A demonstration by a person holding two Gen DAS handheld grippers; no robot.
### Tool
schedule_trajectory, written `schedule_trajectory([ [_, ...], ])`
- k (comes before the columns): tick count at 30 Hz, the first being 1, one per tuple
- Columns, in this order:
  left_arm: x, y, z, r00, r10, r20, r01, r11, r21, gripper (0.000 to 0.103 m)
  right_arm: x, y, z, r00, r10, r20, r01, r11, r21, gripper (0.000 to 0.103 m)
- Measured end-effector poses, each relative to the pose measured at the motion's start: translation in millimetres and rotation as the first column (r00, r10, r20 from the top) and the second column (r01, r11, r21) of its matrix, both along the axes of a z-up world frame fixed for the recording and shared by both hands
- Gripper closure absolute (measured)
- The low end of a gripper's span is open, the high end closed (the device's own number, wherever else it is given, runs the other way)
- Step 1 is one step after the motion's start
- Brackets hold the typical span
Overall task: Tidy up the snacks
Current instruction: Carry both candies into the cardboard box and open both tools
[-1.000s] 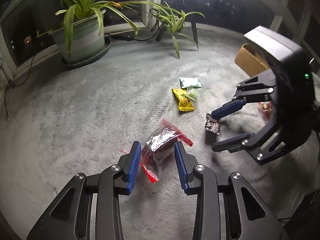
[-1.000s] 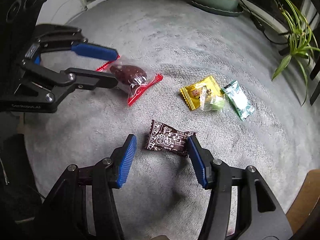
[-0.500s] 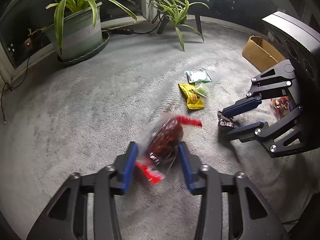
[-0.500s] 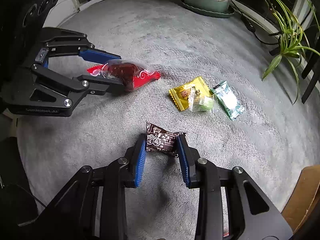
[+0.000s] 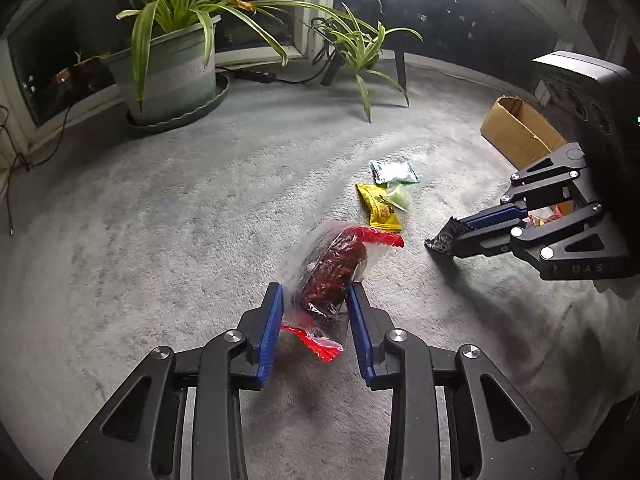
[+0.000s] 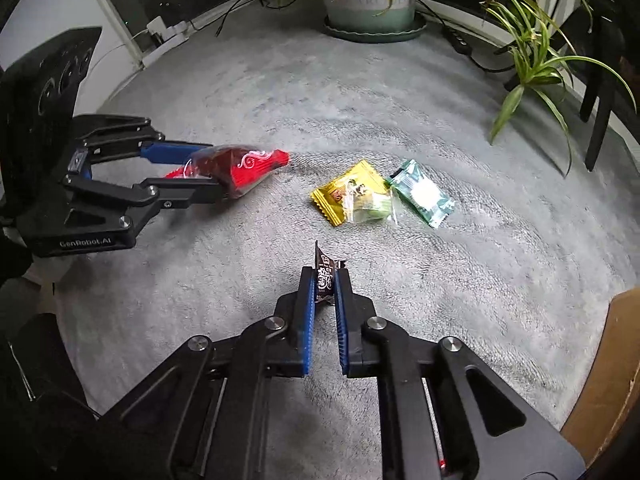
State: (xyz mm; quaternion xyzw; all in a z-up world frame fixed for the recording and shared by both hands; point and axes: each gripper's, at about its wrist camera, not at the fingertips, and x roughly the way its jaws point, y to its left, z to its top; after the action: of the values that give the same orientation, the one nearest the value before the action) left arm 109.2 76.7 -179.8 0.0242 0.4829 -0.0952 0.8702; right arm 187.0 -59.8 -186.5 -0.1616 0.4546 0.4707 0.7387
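My left gripper (image 5: 316,292) is shut on a red-and-clear snack packet (image 5: 340,264) and holds it above the grey carpet; it also shows in the right wrist view (image 6: 236,168). My right gripper (image 6: 325,276) is shut on a small dark brown patterned packet (image 6: 323,276), lifted off the carpet; it shows in the left wrist view (image 5: 442,238). A yellow packet (image 6: 344,196), a small pale green packet (image 6: 370,210) on top of it, and a green packet (image 6: 422,192) lie together on the carpet ahead.
A cardboard box (image 5: 516,130) stands at the right; its edge shows in the right wrist view (image 6: 608,380). A large potted plant (image 5: 168,68) and a smaller plant (image 5: 360,48) stand by the window with cables and a power strip (image 5: 256,76).
Both grippers closed on their packets and lifted them off the carpet. The right gripper's fingers narrowed from wide open to a tight pinch on the brown packet.
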Motion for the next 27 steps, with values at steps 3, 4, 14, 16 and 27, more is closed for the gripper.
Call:
schedule_trajectory([
  [3, 0, 1, -1, 1.0, 0.007, 0.002, -0.007, 1.0, -0.004, 0.072, 3, -3, 1, 0.999, -0.027, -0.02, 0.028, 1.0, 0.014, 0.094],
  [4, -1, 1, 0, 1.0, 0.013, 0.006, -0.012, 1.0, -0.008, 0.072, 3, -4, 2, 0.999, -0.035, -0.022, 0.035, 0.999, 0.021, 0.094],
  [14, -9, 0, 30, 0.997, 0.028, 0.07, -0.023, 0.997, -0.072, 0.072, 5, -38, 30, 0.99, -0.13, -0.057, 0.137, 0.98, 0.147, 0.094],
  [16, -8, -5, 37, 0.996, 0.016, 0.084, -0.009, 0.997, -0.081, 0.072, 4, -48, 37, 0.987, -0.155, -0.049, 0.161, 0.973, 0.164, 0.094],
  [27, 6, -54, 65, 0.986, -0.069, 0.149, 0.095, 0.98, -0.175, 0.072, 1, -143, 80, 0.926, -0.375, -0.026, 0.367, 0.886, 0.283, 0.094],
])
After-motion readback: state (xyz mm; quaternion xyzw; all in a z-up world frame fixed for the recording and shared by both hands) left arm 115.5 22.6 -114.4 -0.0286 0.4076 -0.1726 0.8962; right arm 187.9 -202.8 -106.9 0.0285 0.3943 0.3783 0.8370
